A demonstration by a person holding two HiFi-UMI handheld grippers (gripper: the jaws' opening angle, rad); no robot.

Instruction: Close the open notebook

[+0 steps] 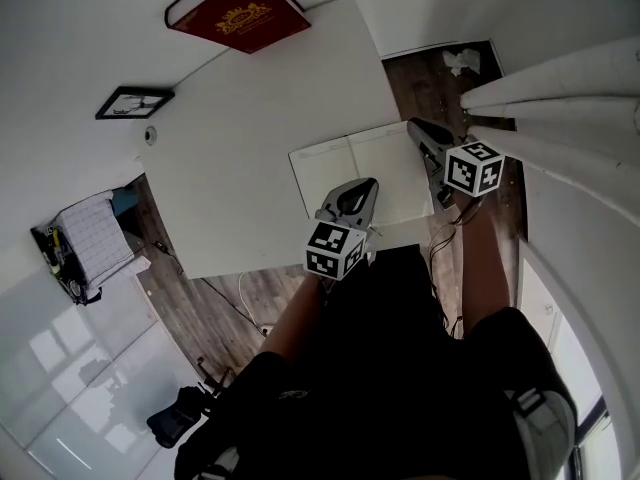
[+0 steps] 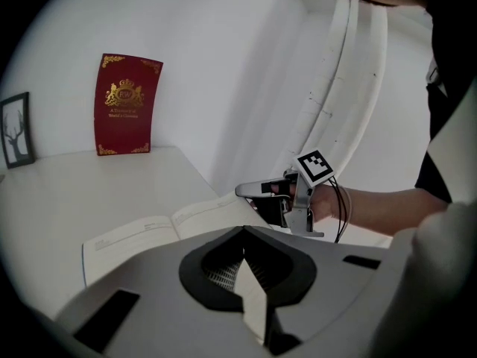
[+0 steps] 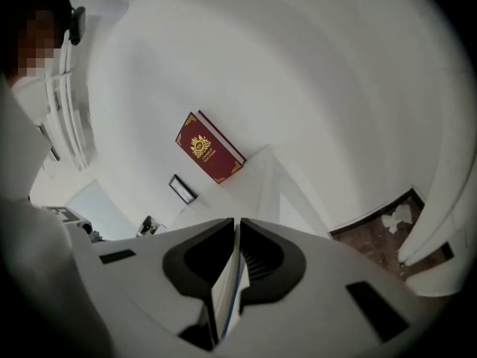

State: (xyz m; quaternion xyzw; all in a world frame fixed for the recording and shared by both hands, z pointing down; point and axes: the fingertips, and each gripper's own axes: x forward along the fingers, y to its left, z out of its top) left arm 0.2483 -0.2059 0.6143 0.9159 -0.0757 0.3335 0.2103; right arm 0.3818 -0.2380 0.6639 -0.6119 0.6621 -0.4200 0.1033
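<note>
The open notebook [image 1: 375,173] lies with white pages up at the near right corner of the white table [image 1: 250,118]. My left gripper [image 1: 366,188] is at the near edge of its left half. In the left gripper view the jaws [image 2: 243,233] stand shut with a thin pale sheet [image 2: 253,304] pinched between them, and the spread pages [image 2: 141,237] lie beyond. My right gripper [image 1: 415,128] is at the notebook's right edge. Its jaws [image 3: 237,226] are shut on a white page stack with a blue cover edge [image 3: 227,289]. The left gripper view also shows the right gripper [image 2: 250,191] at that edge.
A dark red book [image 1: 240,13] leans against the wall at the back of the table, a small black picture frame [image 1: 133,101] to its left. The table's right edge drops to a wooden floor with crumpled paper [image 1: 462,60]. White curtains [image 1: 560,98] hang at right.
</note>
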